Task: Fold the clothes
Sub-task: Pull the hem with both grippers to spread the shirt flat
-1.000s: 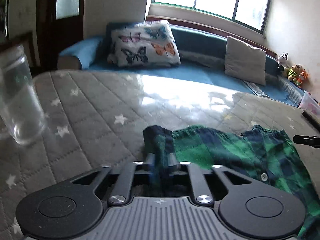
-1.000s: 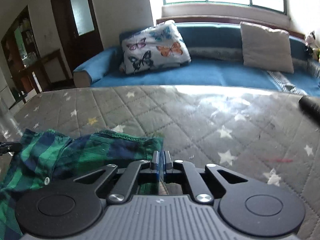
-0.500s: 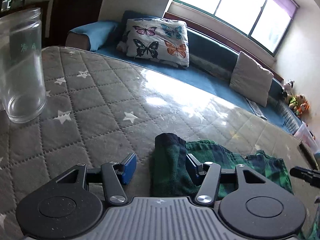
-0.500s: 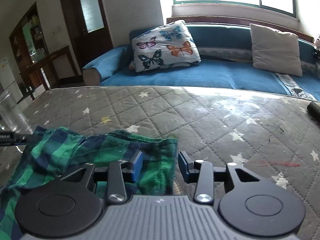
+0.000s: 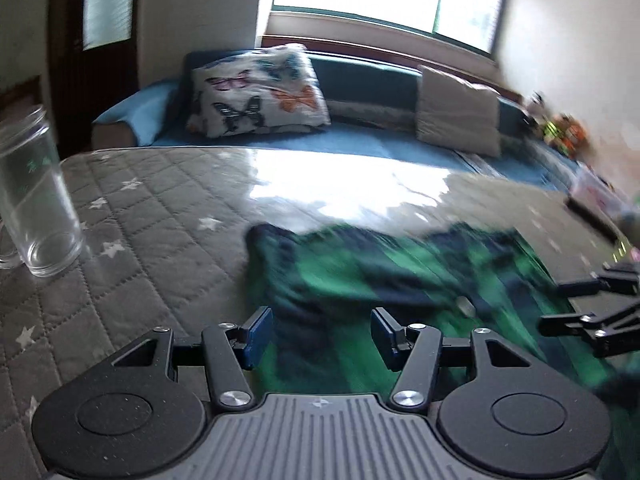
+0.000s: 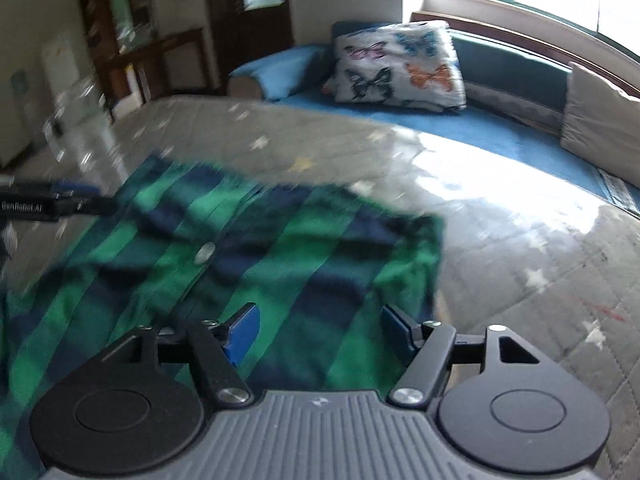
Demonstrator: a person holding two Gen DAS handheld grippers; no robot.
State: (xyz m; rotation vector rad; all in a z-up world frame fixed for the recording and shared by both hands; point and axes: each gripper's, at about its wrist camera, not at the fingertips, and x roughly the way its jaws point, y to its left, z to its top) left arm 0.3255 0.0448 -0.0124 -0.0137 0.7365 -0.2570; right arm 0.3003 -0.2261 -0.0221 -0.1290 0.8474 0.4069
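both tongs, left (image 5: pixel 322 334) and right (image 6: pixel 320 332), gape apart over the plaid shirt (image 6: pixel 248 264) on the worktop (image 5: pixel 132 240).

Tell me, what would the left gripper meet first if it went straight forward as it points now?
Probably the green plaid shirt: it lies on the quilted table right ahead of the open left gripper. Blur makes depth uncertain.

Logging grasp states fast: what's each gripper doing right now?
Left gripper: open, holding nothing, above the green plaid shirt.
Right gripper: open, holding nothing, above the same shirt.
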